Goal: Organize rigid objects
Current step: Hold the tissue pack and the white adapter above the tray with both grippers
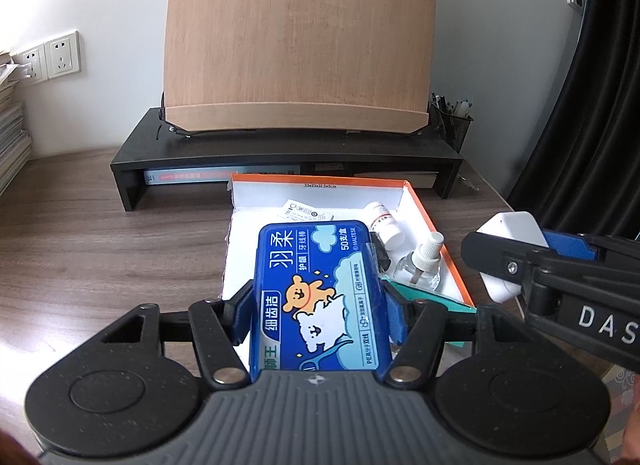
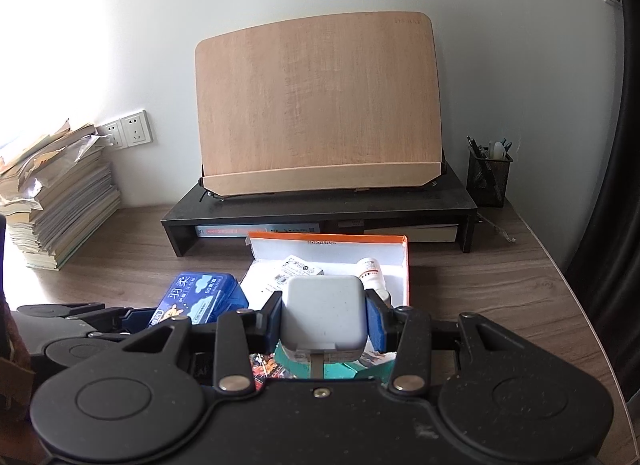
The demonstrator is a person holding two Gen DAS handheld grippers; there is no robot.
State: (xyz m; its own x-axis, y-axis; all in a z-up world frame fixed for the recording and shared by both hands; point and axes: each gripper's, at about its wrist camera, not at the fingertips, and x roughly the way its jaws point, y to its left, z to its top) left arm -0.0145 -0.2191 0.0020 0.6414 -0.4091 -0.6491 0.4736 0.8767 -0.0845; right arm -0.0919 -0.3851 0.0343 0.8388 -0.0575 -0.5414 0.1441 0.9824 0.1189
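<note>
Glossy blue floss box (image 1: 320, 297) (cartoon bears)

Blue floss box (image 1: 320, 297), clamped between the left jaws: "羽柔", "细齿洁", "50支/盒", "MALTESE"
Right gripper (image 1: 516, 261) body, right of those jaws: "DAS", cut off
Orange-edged box (image 1: 320, 185) wall, ahead of the jaws: "33x23x12.5x5cm"

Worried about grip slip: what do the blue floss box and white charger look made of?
Blue floss box: likely hard plastic under a glossy printed label, translucent blue at its edges. White charger: apparently matte moulded plastic, rounded corners, faintly speckled.
</note>
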